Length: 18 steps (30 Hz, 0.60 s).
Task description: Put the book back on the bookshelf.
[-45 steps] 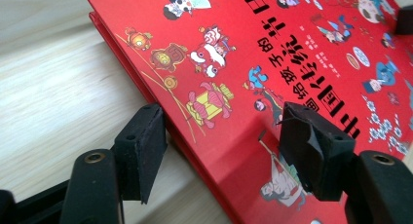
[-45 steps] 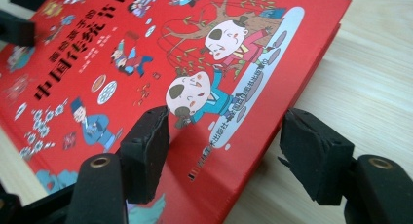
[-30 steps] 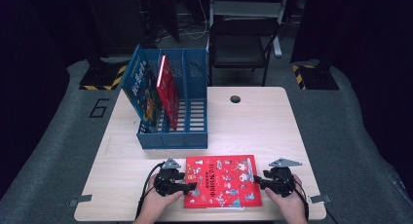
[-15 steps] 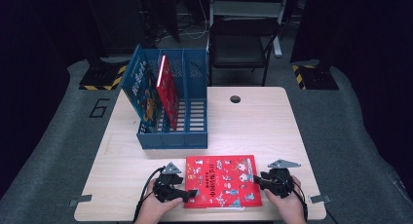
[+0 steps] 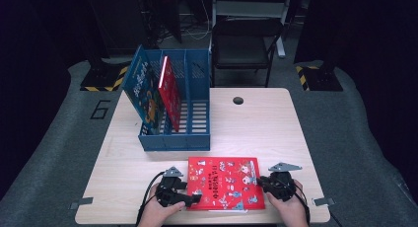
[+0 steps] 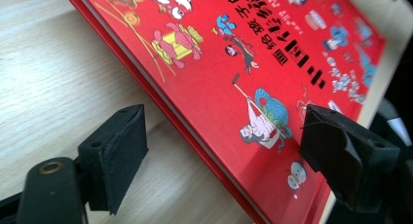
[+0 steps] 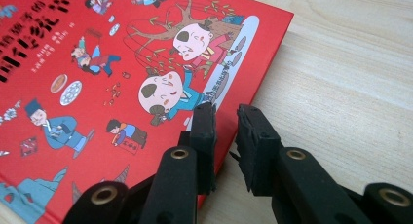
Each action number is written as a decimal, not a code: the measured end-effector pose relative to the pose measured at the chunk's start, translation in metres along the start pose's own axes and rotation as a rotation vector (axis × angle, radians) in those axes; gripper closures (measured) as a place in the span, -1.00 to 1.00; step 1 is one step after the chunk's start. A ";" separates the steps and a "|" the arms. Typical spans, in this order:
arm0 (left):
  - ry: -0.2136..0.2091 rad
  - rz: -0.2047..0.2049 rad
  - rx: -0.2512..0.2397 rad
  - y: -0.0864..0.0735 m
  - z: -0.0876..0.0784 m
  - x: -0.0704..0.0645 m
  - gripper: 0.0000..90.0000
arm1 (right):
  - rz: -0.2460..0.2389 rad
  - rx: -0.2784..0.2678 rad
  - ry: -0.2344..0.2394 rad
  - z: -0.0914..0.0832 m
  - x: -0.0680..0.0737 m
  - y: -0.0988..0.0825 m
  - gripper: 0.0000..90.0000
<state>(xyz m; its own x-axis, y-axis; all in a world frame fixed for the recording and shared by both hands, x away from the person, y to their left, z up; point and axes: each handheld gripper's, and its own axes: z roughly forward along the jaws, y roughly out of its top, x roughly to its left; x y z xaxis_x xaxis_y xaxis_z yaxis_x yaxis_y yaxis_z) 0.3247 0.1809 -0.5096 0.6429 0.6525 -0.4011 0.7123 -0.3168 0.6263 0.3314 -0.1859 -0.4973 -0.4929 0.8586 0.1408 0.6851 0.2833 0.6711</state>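
Right tongs (image 7: 225, 124) straddle red book (image 7: 122, 87) edge

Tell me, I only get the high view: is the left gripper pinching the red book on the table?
Observer: No. The left gripper has just been opening its jaws. They stand wide, one over the table, one over the book, with the pads off it.
Operator: And the right one?
Observer: The right gripper has just been closing its jaws. Only a thin gap is left, right at the book's edge, and nothing looks pinched in it.
Operator: What's drawn next to it?
Observer: Two round-faced cartoon figures, just ahead of the jaws.
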 end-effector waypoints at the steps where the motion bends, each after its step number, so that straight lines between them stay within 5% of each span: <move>1: -0.003 0.002 -0.006 0.000 0.000 -0.001 -0.62 | 0.007 0.003 0.006 0.000 -0.001 0.000 0.71; 6: -0.013 0.017 0.001 0.000 0.005 -0.005 -0.62 | 0.079 0.007 0.062 0.000 -0.009 -0.002 0.71; 18: -0.044 0.005 0.011 -0.002 0.012 -0.006 -0.61 | 0.077 -0.009 0.049 0.000 -0.009 -0.002 0.62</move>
<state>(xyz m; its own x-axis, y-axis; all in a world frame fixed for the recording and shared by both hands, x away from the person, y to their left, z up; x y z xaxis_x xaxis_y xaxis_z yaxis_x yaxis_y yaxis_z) 0.3231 0.1695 -0.5162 0.6582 0.6202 -0.4267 0.7117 -0.3280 0.6212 0.3342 -0.1942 -0.5000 -0.4647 0.8556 0.2282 0.7174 0.2127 0.6634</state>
